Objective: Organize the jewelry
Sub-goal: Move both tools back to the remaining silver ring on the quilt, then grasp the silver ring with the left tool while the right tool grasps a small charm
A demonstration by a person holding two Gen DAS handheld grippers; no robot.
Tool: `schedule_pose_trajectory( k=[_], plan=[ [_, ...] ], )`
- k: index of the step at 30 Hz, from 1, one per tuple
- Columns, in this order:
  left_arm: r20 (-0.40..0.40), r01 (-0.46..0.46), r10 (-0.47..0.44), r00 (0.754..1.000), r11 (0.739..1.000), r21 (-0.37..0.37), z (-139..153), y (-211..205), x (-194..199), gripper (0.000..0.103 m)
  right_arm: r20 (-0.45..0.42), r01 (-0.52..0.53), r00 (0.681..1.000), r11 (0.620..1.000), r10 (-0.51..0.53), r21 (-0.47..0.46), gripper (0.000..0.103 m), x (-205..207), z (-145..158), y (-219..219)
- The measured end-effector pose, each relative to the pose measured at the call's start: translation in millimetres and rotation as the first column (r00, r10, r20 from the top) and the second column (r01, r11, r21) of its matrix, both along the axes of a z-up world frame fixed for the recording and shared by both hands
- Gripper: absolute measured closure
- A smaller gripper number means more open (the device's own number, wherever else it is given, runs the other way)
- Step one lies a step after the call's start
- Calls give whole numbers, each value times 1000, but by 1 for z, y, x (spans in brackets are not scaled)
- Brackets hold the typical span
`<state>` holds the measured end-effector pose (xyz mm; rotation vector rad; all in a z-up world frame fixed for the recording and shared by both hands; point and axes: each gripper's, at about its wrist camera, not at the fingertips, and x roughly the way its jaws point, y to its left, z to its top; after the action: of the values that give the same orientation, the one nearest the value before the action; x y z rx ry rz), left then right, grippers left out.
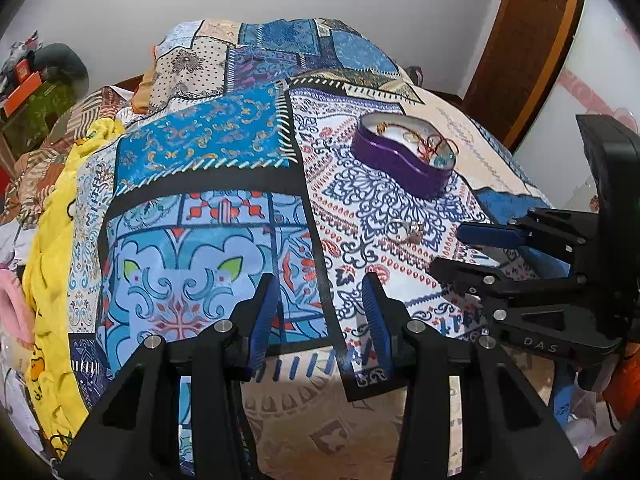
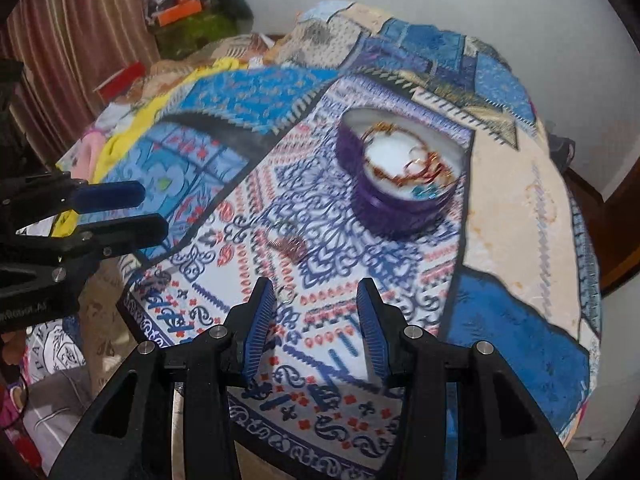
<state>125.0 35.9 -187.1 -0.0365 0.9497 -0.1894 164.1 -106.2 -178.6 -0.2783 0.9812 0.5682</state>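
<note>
A purple heart-shaped box (image 1: 400,168) stands open on the patterned bedspread, with chains and a red cord lying inside it. In front of it a silver ring and a small stone piece (image 1: 406,232) lie on the cloth. My left gripper (image 1: 320,292) hovers over the blue patchwork to their left, open with nothing between its pads. My right gripper (image 1: 447,249) comes in from the right, close to the ring. In the right wrist view the box (image 2: 400,188) is ahead. The jewelry piece (image 2: 289,246) lies just beyond my open right gripper (image 2: 316,296). The left gripper (image 2: 154,210) shows at the left edge.
The patchwork bedspread (image 1: 208,148) covers a bed. A yellow cloth (image 1: 52,264) and other fabrics pile up at its left side. Boxes and clutter (image 1: 36,80) sit by the far wall. A wooden door frame (image 1: 528,40) stands at the right, and a striped curtain (image 2: 80,20) hangs at the left.
</note>
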Motion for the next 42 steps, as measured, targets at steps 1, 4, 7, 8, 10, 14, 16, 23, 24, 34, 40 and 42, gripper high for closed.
schedule_pose_trajectory(
  k=[1,4,7,8,10,14,16,23,24,34,40,42],
  plan=[
    [-2,2,-2,1000,1000,-1,-1,-1,-1,60,7,-4,1000,1000,4,-5,63,-1,0,1],
    [-12,11,-11,1000,1000,-12,-4,-3,0,60,11,-35,999,999,35,-7,76,-4,-2,4],
    [-16,19,-19,1000,1000,-11,-6,-7,2,60,12,-60,998,998,60,-5,90,-7,-4,9],
    [-17,21,-22,1000,1000,-13,-6,-8,3,60,15,-67,998,998,67,-6,92,-8,-5,10],
    [-18,28,-28,999,999,-19,-6,-10,3,60,20,-69,997,998,69,-4,93,-9,-5,9],
    [-19,48,-48,999,998,-29,-5,-17,7,60,8,-57,998,998,57,22,93,-7,-2,4],
    [-22,56,-57,998,998,-39,-5,-21,10,60,12,-41,999,999,41,35,93,-4,1,-1],
    [-44,103,-105,994,993,-53,-10,-41,31,60,39,41,998,996,-44,83,93,10,14,-29],
    [-47,107,-110,993,993,-56,-11,-43,33,60,42,54,997,995,-58,89,93,12,15,-34],
    [-64,129,-130,989,991,-22,-22,-64,57,60,56,123,990,985,-130,125,93,20,23,-64],
    [-62,126,-128,990,992,-31,-23,-59,60,61,50,121,990,983,-129,136,93,22,21,-66],
    [-52,129,-130,990,991,-29,-22,-59,59,68,48,120,991,983,-128,137,93,22,21,-66]
  ],
)
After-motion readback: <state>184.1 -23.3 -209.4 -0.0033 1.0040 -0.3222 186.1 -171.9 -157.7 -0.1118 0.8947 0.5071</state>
